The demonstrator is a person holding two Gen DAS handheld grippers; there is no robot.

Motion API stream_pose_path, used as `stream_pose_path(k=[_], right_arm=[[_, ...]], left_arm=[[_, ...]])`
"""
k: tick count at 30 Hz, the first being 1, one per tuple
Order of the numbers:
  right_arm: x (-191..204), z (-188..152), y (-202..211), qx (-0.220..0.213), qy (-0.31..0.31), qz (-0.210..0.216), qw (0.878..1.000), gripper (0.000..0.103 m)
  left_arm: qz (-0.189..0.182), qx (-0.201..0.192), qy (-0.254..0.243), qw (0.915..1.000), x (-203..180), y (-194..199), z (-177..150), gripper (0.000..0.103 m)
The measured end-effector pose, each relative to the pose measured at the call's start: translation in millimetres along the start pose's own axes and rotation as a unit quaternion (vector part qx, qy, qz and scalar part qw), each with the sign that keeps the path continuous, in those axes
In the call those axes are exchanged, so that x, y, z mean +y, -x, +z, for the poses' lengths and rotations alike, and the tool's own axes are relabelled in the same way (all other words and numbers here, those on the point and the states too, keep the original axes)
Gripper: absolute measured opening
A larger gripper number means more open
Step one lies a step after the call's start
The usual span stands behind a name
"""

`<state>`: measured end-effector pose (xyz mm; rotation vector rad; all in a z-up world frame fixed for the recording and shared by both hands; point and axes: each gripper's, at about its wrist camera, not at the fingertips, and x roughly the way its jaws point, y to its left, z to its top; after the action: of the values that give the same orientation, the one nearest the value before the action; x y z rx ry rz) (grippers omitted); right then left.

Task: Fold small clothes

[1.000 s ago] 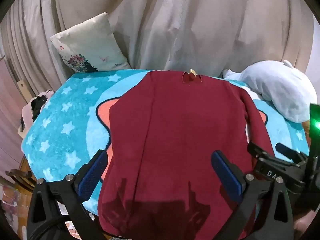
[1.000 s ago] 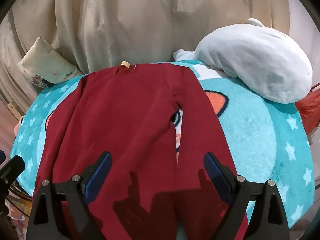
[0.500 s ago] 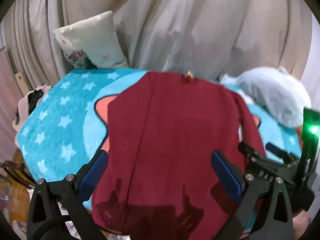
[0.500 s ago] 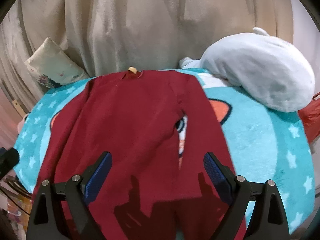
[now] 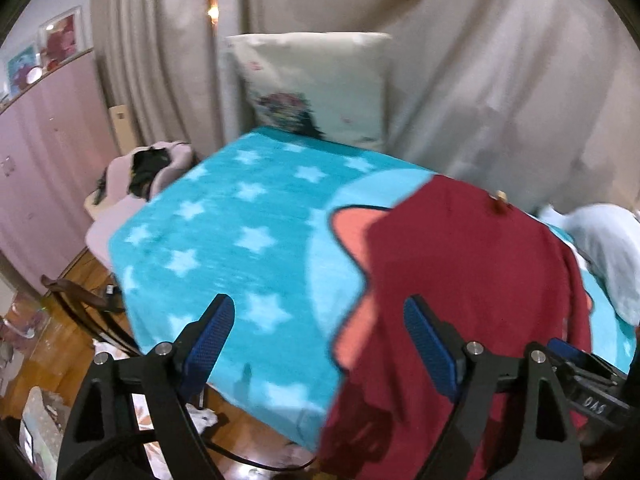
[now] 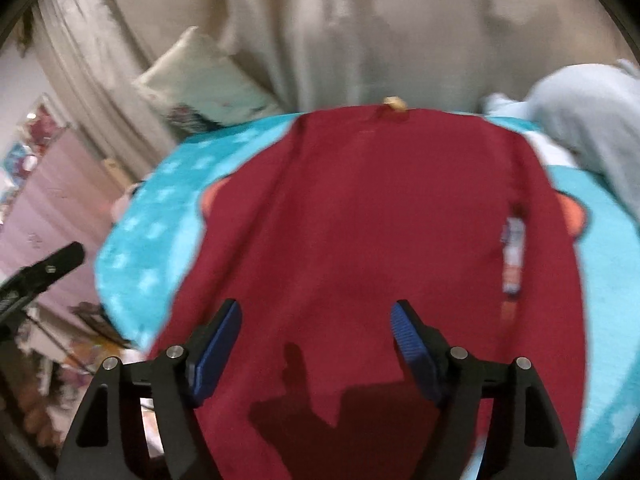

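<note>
A dark red long-sleeved top (image 6: pixel 380 220) lies flat on a turquoise star blanket (image 5: pixel 224 240), collar at the far side, hem hanging over the near edge. In the left wrist view the top (image 5: pixel 472 280) is at the right. My left gripper (image 5: pixel 320 344) is open and empty, above the blanket's near left part beside the top's left edge. My right gripper (image 6: pixel 316 344) is open and empty, above the lower middle of the top.
A cream pillow (image 5: pixel 320 92) leans on the beige curtain (image 6: pixel 360 32) behind the bed. A pale blue plush (image 6: pixel 592 120) lies at the far right. A pink cabinet (image 5: pixel 40 152) and a cluttered wooden floor (image 5: pixel 36 344) are at the left.
Both grippers have swung to the left. The left wrist view now faces the blanket's left part and the pillow. The right one now faces the top's middle. The top has not moved.
</note>
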<state>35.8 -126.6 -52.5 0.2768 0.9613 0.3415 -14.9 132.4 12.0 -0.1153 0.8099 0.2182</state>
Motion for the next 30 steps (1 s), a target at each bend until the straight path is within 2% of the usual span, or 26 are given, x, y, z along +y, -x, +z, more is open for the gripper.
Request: stream_pose_path(k=[5,11,13,15,16,17,23,26,30], right_arm=[[29,6,-45,0.053,-0.035,0.066,0.996,0.074],[51,2,-88,0.098,-0.068,0.066,0.991,0.071],[63,1,-96,0.108,-0.053,0.038,0.992,0.071],[72,-2,-104,0.119,-0.033,0.008,0.992,0.048],[76,-3,-106,0.126,-0.036,0.002,0.991,0.019],[78,-1,-104,0.124,-0.042,-0.003,0.991,0.013],[121,29,-95,0.097,-0.004,0.024,0.995,0.009],[162,56,-124,0.099,0.028,0.045,0.994,0.009],[226,88,-169,0.091,0.087,0.065,0.99,0.009]], left_arm=[[0.0,0.01,0.025,0.9996,54,-11,10,0.086],[-0.011,0.027,0.037,0.9989,96,-27,19,0.086],[-0.014,0.03,0.039,0.9987,107,-32,22,0.086],[-0.018,0.034,0.042,0.9984,118,-35,25,0.086],[-0.02,0.034,0.045,0.9982,124,-37,27,0.086],[-0.023,0.033,0.049,0.998,130,-38,29,0.086],[-0.03,0.024,0.07,0.9968,166,-35,35,0.086],[-0.032,0.016,0.084,0.9959,183,-27,36,0.086],[-0.012,0.01,0.093,0.9955,201,-17,33,0.086]])
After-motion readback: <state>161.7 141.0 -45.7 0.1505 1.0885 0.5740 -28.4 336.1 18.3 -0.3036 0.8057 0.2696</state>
